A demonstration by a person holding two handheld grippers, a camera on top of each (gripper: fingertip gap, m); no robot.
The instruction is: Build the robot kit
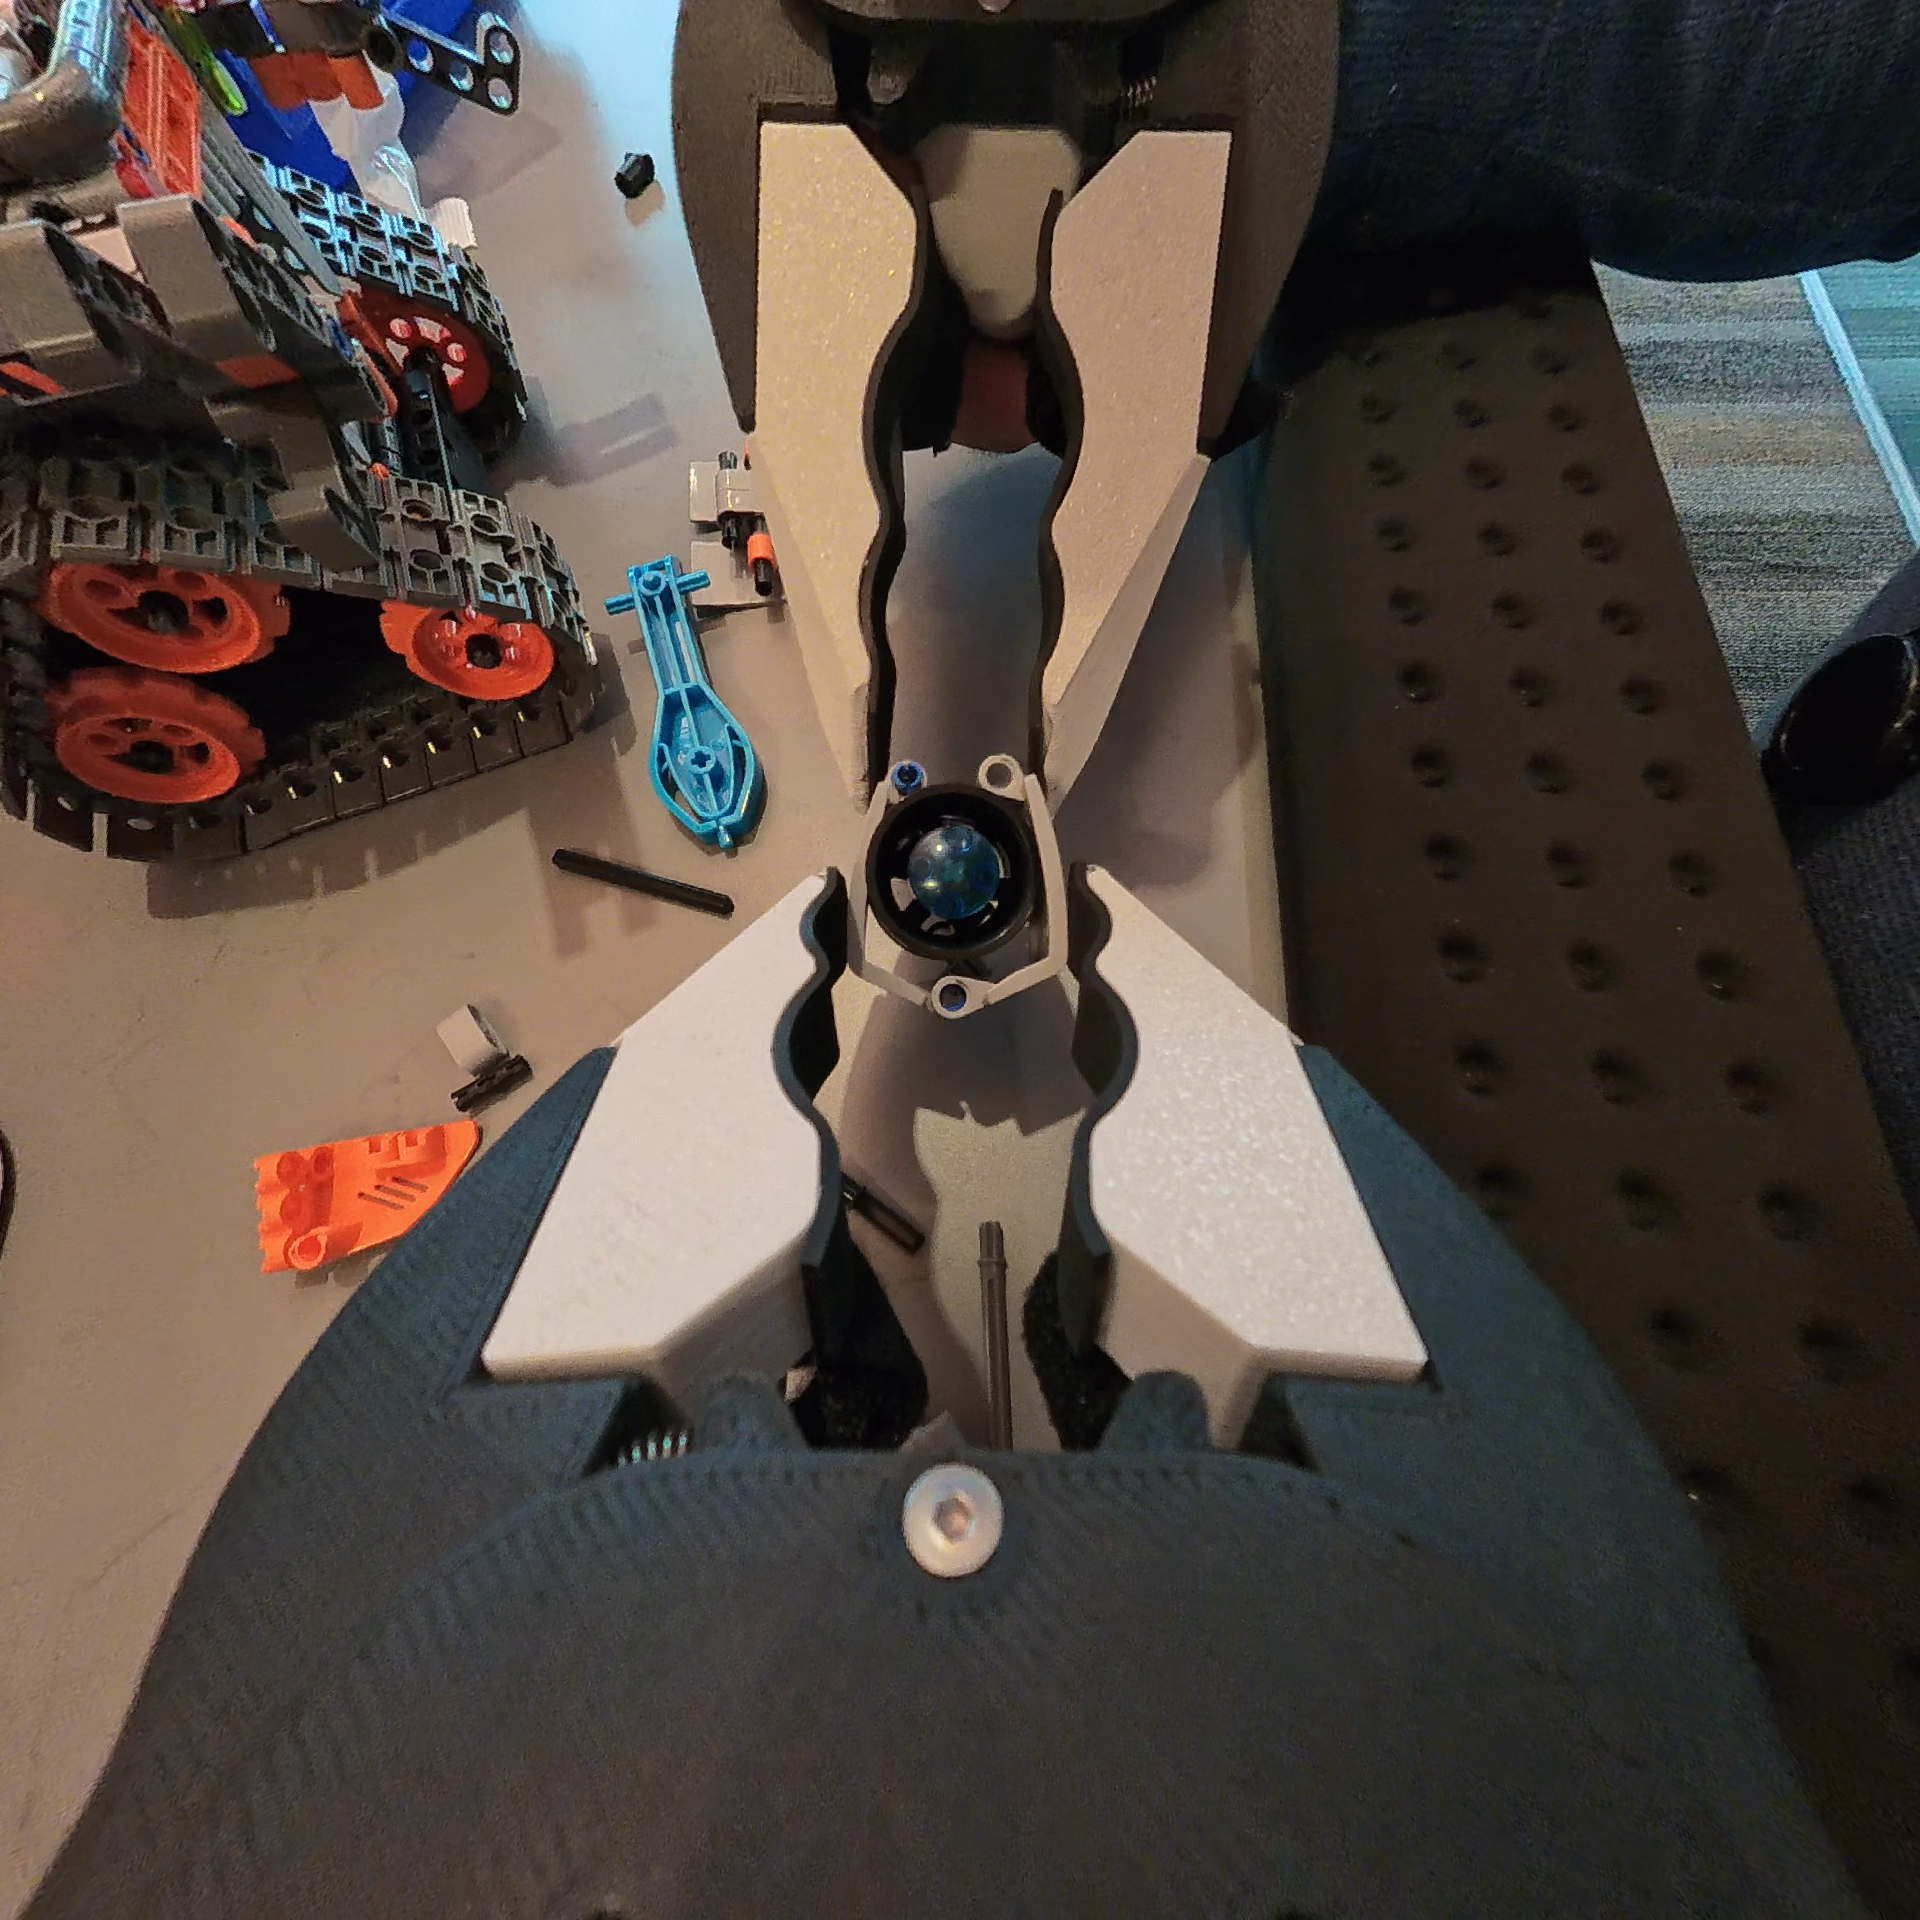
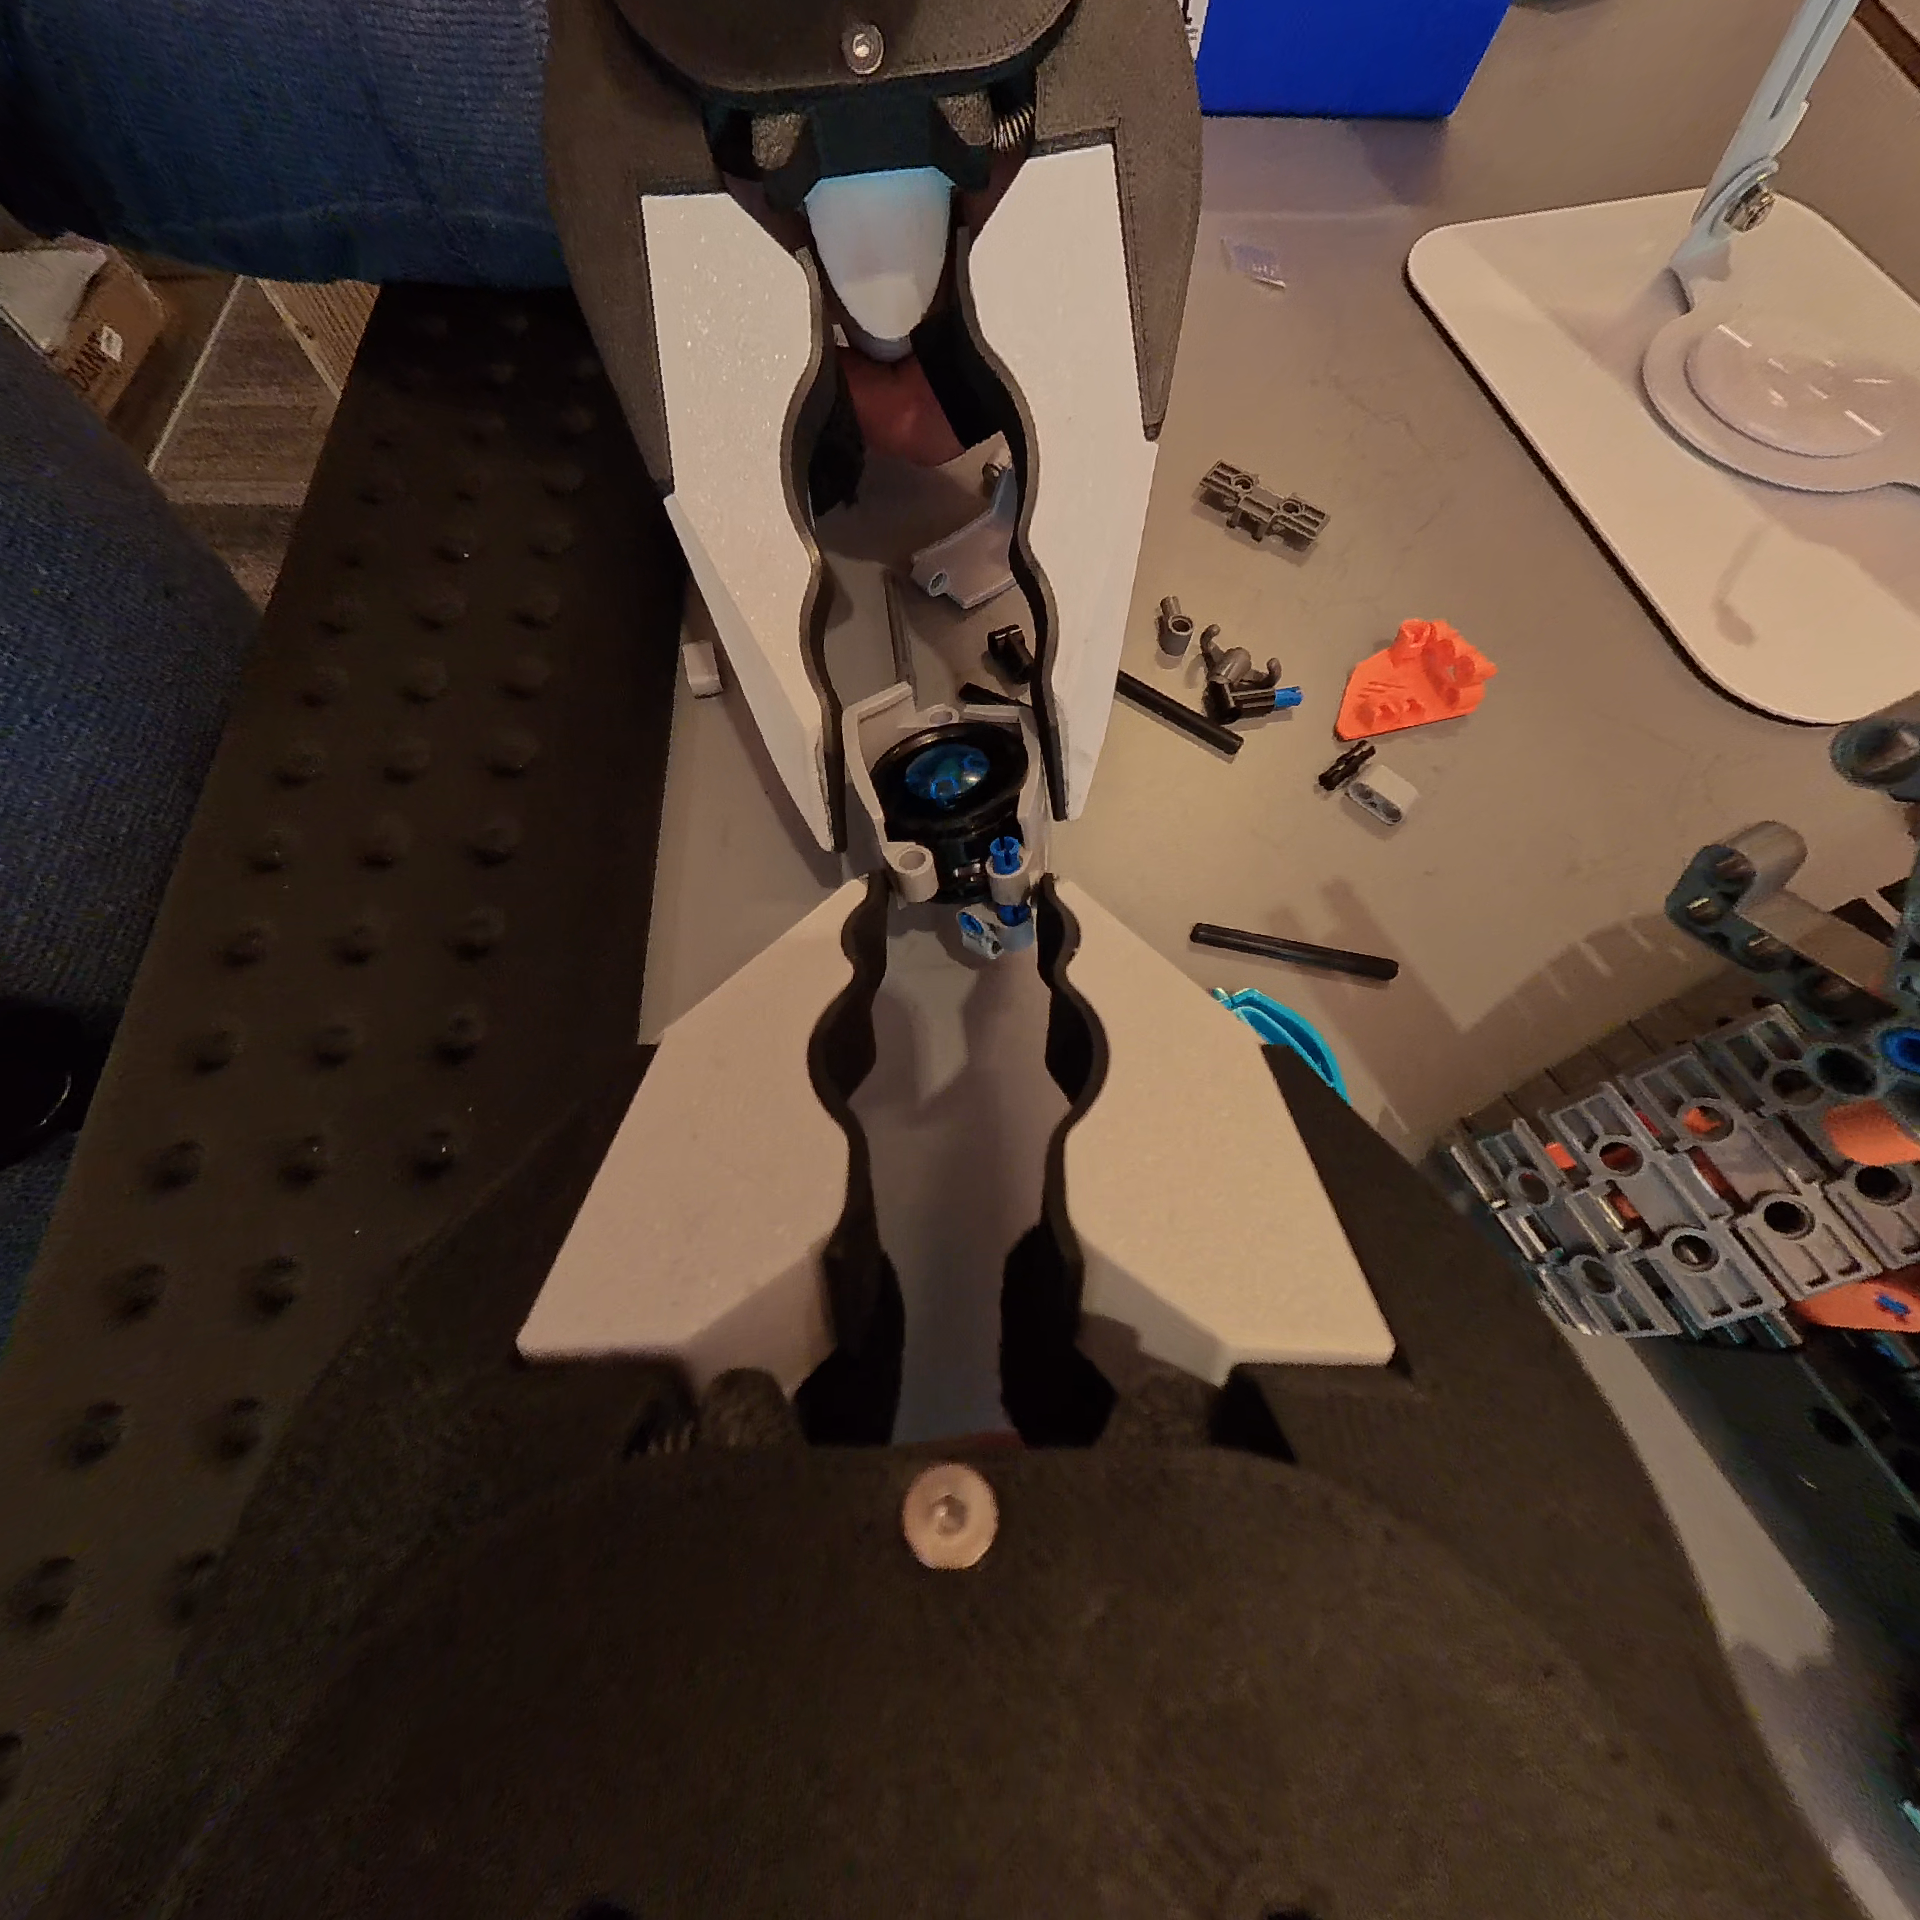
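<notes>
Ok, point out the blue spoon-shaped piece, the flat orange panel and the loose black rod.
blue spoon-shaped piece (image 1: 698, 727), left wrist view, its rounded bowl.
flat orange panel (image 1: 358, 1188), left wrist view, its middle.
loose black rod (image 2: 1292, 950), right wrist view, mid-length.

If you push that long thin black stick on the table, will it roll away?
Probably. The black axle rod looks thin, straight and lies flat and loose on the smooth table, so it would likely roll sideways. It seems stiff and light.

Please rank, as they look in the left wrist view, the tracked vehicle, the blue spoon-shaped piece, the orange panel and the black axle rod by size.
1. tracked vehicle
2. blue spoon-shaped piece
3. orange panel and black axle rod: alike in length, so unranked.
</notes>
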